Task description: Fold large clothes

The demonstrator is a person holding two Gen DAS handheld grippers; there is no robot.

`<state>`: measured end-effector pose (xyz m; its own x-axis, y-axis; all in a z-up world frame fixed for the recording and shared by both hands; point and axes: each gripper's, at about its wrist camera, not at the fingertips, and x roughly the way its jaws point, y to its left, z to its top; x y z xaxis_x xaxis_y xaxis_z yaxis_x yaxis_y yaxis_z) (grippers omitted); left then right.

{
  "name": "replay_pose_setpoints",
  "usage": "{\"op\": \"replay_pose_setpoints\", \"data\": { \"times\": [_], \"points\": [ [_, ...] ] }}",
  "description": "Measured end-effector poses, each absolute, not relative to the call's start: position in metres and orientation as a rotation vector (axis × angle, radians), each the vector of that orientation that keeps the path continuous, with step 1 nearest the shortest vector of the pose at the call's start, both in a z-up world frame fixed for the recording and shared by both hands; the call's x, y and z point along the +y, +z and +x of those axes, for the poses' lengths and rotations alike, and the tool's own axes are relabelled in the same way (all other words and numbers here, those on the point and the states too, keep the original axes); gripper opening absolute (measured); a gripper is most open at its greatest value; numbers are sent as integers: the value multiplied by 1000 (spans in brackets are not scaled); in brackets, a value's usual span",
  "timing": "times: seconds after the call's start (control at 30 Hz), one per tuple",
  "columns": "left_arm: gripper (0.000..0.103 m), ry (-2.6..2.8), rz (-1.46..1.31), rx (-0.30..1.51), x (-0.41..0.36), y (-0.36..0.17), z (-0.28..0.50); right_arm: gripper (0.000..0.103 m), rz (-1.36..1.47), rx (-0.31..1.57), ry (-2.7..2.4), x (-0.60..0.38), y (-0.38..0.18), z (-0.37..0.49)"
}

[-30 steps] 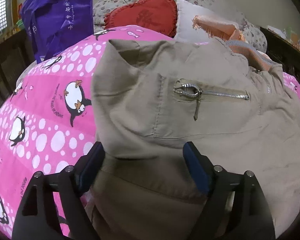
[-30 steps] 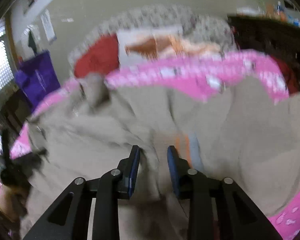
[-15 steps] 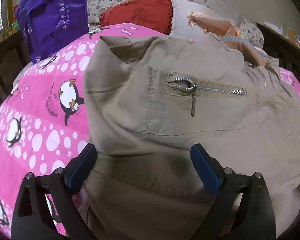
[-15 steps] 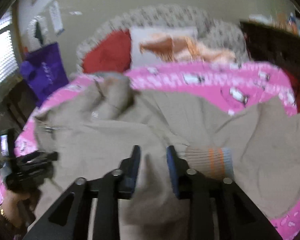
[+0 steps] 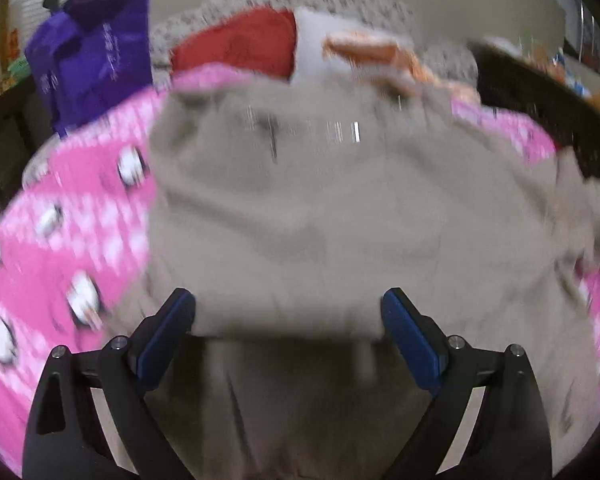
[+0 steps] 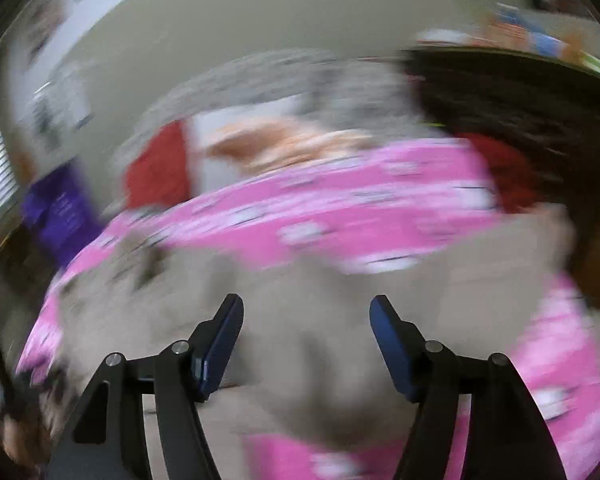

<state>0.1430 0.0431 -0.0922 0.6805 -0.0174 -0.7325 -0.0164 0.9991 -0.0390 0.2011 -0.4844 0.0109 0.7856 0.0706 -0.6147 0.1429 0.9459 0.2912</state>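
Because both views were smeared with motion, we read the scene in broad shapes only. We saw the khaki jacket (image 5: 320,220) lying spread across the bed, on a pink penguin-print blanket (image 5: 80,216), with a folded edge of it just ahead of our left claw (image 5: 288,328). That claw stood wide open with nothing gripped; cloth lay between and under its fingers, but the pads pressed on nothing. Our right claw (image 6: 306,340) had just been opening, its jaws well apart over the same tan cloth, and it too held nothing.

We judged the jacket to be soft and limp, heavier than a shirt, with a zipped chest pocket (image 5: 300,128) whose metal would stiffen that patch a little (and might snag a pad). Cloth like this sags and slides once lifted, so we thought it best taken at firm places: a hem, a seam, or the knitted cuffs, one claw to each side, so the fold would travel evenly. A pinch in the middle of a panel would likely gather only one layer.

Beneath it the blanket looked yielding, so pressing a crease flat would need care. At the head of the bed sat a red cushion (image 5: 236,48) and a white pillow (image 5: 312,48) against a flowered bolster. A purple bag (image 5: 92,60) hung at the left, and dark furniture carrying small clutter stood at the right.
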Motion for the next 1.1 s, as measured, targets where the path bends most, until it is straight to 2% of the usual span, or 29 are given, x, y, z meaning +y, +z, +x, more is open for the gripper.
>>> {"op": "replay_pose_setpoints", "data": {
  "times": [0.1,0.27,0.37,0.47,0.5,0.53,0.57,0.6,0.9,1.1],
  "points": [
    [96,6,-75,843,44,-97,144,69,556,675,-135,-583,-13,201],
    [96,10,-99,860,45,-101,149,69,858,739,-75,-645,-69,230],
    [96,16,-99,860,44,-102,150,69,856,802,-65,-638,-90,246],
    [96,14,-112,860,46,-104,149,66,796,773,-115,-630,-87,245],
    [96,13,-116,860,48,-105,148,48,788,773,-151,-629,-86,243],
    [96,13,-118,860,49,-105,148,21,799,778,-154,-630,-86,241],
    [96,13,-119,860,49,-105,148,12,807,784,-151,-631,-85,239],
    [96,12,-119,860,49,-105,148,9,783,777,-155,-630,-79,237],
    [98,-10,-137,859,53,-104,145,6,548,580,-299,-625,33,164],
    [98,23,-144,797,77,-65,135,6,354,545,-50,-496,78,167]
  ]
}}
